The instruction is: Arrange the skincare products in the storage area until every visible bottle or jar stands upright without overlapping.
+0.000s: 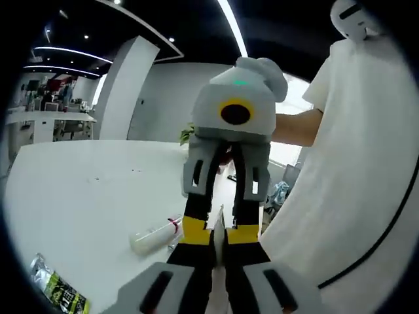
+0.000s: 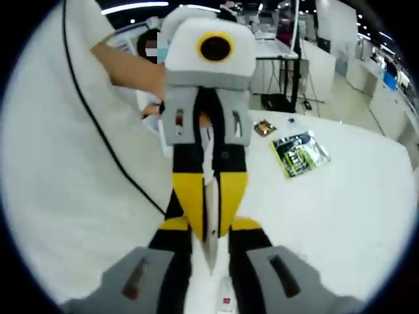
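A thin, stiff, translucent plastic strip (image 2: pixel 209 216) is being pinched at opposite ends by both clenched grippers, left gripper (image 2: pixel 208 216) facing right gripper (image 1: pixel 219 234).

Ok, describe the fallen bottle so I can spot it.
In the left gripper view, look at the near edge of the white table. The bottle lies on its side there: plain white with a red neck band, unlike the flat green-and-black sachet beside it.

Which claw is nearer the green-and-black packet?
Left. The packet lies on the table beside the left claw; the right claw faces it from farther off.
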A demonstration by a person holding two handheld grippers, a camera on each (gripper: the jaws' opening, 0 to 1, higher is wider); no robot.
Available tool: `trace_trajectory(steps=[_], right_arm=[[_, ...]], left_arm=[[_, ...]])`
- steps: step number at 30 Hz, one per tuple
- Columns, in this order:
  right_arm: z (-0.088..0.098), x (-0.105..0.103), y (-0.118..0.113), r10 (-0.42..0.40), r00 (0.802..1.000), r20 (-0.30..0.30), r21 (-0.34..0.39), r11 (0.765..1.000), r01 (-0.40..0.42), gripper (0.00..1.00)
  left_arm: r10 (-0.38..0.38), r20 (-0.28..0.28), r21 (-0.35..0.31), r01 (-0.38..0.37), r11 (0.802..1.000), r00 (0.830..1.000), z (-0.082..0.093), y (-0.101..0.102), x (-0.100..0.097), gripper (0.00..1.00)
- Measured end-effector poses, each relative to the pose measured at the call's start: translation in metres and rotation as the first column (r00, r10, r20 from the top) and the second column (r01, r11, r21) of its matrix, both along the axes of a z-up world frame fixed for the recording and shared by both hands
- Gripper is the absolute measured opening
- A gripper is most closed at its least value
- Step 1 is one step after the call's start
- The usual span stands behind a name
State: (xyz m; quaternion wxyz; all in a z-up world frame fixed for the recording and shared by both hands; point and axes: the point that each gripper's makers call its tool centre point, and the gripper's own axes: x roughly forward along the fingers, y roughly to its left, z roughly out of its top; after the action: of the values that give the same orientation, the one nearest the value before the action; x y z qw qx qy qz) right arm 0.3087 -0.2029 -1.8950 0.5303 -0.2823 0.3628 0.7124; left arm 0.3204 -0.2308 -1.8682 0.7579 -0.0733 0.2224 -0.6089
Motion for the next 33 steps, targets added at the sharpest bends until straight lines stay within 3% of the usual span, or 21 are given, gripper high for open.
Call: trace_trajectory(steps=[8, 23, 25, 26, 33], right_arm=[[-0.008, 0.009, -0.001, 0.024, 0.993, 0.114, -0.117, 0.993, -0.010, 0.15], [-0.030, 0.017, 0.003, 0.049, 0.978, 0.201, -0.270, 0.963, 0.007, 0.07], [-0.034, 0.022, 0.012, 0.020, 0.971, 0.240, -0.232, 0.972, 0.037, 0.06], [-0.035, 0.020, 0.003, 0.069, 0.970, 0.234, -0.298, 0.954, 0.004, 0.06], [-0.040, 0.016, 0.009, 0.118, 0.961, 0.251, -0.322, 0.946, -0.032, 0.06]], left_arm=[[-0.002, 0.098, 0.005, 0.002, 1.000, 0.995, -0.005, 0.004, 0.005, 0.03], [0.033, 0.200, 0.006, -0.035, 0.999, 0.979, -0.023, 0.022, 0.010, 0.05], [0.043, 0.190, -0.007, -0.043, 0.999, 0.981, -0.023, 0.025, 0.012, 0.05], [0.053, 0.204, 0.000, -0.054, 0.999, 0.978, -0.025, 0.029, 0.012, 0.05], [0.030, 0.222, 0.008, -0.033, 0.999, 0.975, -0.033, 0.033, 0.006, 0.06]])
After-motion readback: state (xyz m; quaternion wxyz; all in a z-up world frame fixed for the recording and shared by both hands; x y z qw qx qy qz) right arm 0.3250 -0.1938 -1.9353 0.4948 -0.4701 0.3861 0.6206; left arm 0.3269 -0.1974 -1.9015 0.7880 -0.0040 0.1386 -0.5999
